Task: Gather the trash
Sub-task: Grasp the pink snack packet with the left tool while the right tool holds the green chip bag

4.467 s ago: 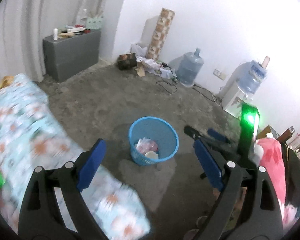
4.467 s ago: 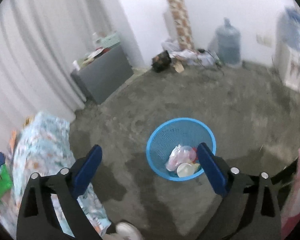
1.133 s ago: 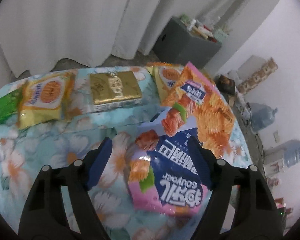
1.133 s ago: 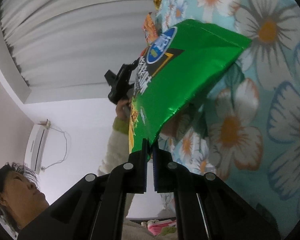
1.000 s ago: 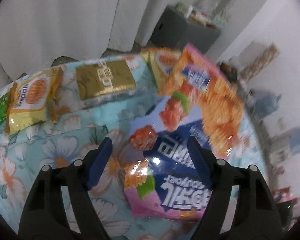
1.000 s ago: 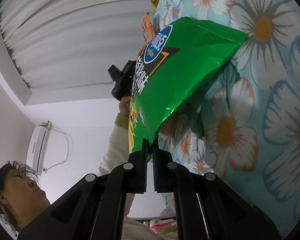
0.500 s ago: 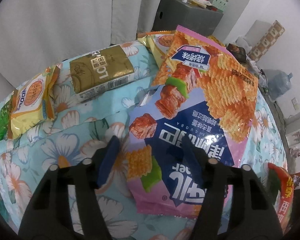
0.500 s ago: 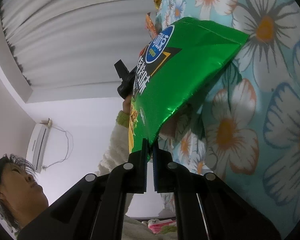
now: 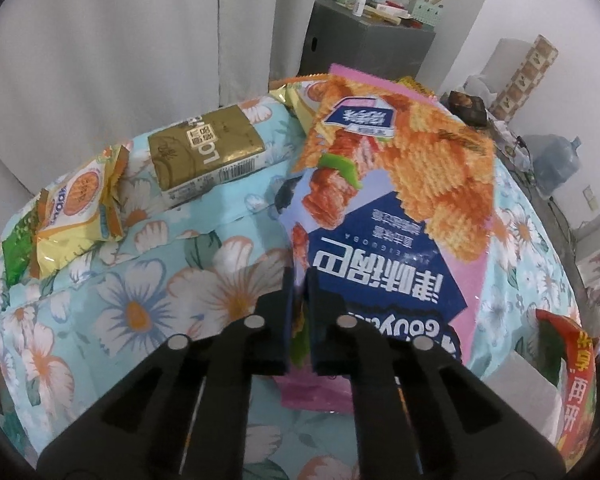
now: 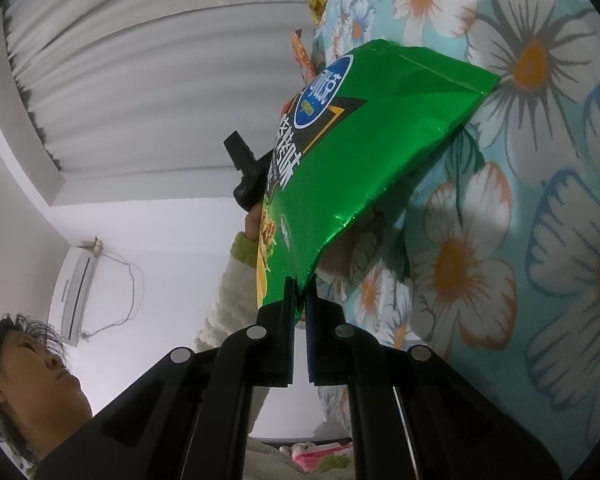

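Note:
A large pink and blue snack bag (image 9: pixel 396 200) printed with orange crisps lies on the flowered bedcover (image 9: pixel 140 300). My left gripper (image 9: pixel 299 280) is shut on the bag's left edge, near its lower end. A green foil snack bag (image 10: pixel 372 148) is pinched at its bottom corner in my shut right gripper (image 10: pixel 299 294), held beside the flowered cover (image 10: pixel 540 240). Behind the green bag, a hand in a pale sleeve (image 10: pixel 236 280) holds the other gripper's black handle (image 10: pixel 246 172).
On the bed lie a gold carton (image 9: pixel 208 152), a yellow snack packet (image 9: pixel 76 208) over a green one (image 9: pixel 16 248), and a red bag (image 9: pixel 572 368) at right. A grey cabinet (image 9: pixel 368 36) and water jugs (image 9: pixel 556 164) stand beyond. A person's head (image 10: pixel 24 384) is low left.
My left gripper went from open astride the pink and blue bag to shut on its left edge, and the bag now sits closer. The right gripper kept still with the green bag.

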Available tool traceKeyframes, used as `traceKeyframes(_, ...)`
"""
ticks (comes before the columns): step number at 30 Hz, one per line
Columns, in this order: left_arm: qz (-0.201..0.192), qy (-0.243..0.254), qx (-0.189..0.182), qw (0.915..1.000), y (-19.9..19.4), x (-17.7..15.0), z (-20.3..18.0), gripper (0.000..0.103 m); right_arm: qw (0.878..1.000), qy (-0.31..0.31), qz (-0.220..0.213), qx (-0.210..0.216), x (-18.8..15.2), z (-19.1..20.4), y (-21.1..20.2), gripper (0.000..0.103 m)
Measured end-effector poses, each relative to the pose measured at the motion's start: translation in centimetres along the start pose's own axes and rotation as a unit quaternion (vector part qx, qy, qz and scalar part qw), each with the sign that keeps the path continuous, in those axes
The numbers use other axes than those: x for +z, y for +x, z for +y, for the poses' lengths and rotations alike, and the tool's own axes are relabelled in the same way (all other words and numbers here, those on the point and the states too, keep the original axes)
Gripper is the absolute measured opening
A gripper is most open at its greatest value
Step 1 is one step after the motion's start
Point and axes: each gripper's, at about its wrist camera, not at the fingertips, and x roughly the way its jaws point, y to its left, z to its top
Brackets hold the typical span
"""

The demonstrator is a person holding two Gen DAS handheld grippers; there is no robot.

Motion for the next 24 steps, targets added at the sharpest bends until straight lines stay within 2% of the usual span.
traceKeyframes(3, -0.009, -0.002, 0.000, 1.0000, -1.3, -0.2, 0.2, 0.001, 1.000, -0.007, -0.005, -0.001, -0.1, 0.5, -0.1, 0.005)
traceKeyframes(15, -0.091, -0.007, -0.011, 0.9958, -9.7, 0.0, -0.3, 0.000, 0.998, -0.054, -0.039, 0.018, -0.5, 4.3, -0.6, 0.004)
traceKeyframes(24, -0.167, 0.001, -0.019, 0.9857, -16.8, 0.1, -3.4, 0.000, 0.992, -0.106, -0.061, 0.028, -0.1, 7.9, -1.5, 0.004)
